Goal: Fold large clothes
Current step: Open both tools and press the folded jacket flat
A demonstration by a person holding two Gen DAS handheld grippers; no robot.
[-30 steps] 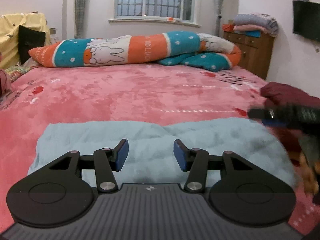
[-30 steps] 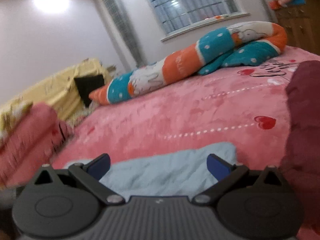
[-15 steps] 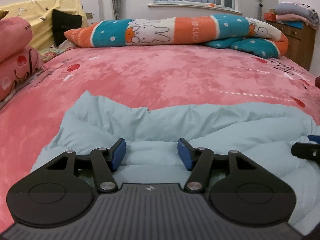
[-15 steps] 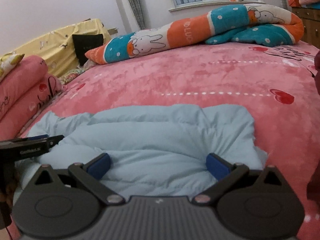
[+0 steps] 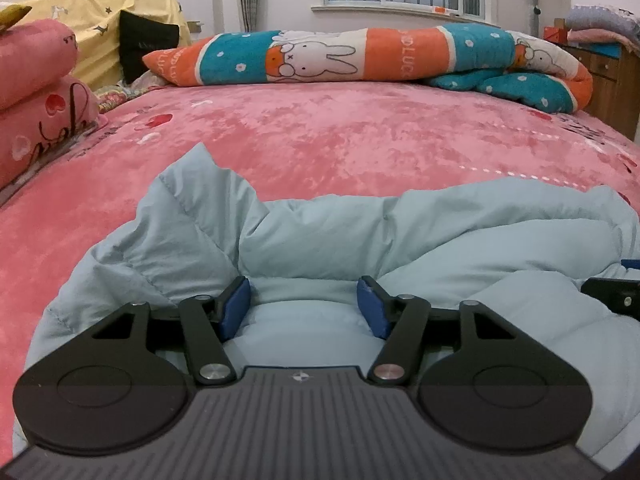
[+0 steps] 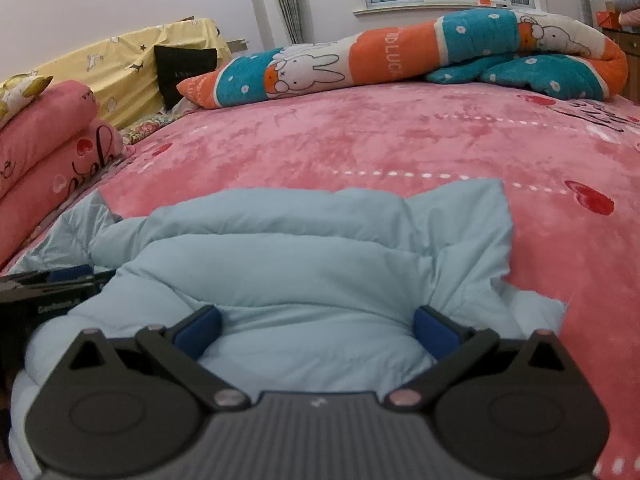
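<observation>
Both claws, left (image 5: 303,307) and right (image 6: 316,332), are held open, nothing gripped. The jacket (image 5: 400,232) lies rumpled beneath and ahead. Hem edges should be pinched evenly before folding.

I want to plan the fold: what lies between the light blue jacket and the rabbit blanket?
Only the bare pink bedcover lies between the jacket and the rabbit blanket; nothing else rests there. Both wrist views show this.

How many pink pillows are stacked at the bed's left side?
2: the upper pink pillow lies on the lower pink pillow, beside the light blue puffer jacket. More may be hidden off-frame.
</observation>
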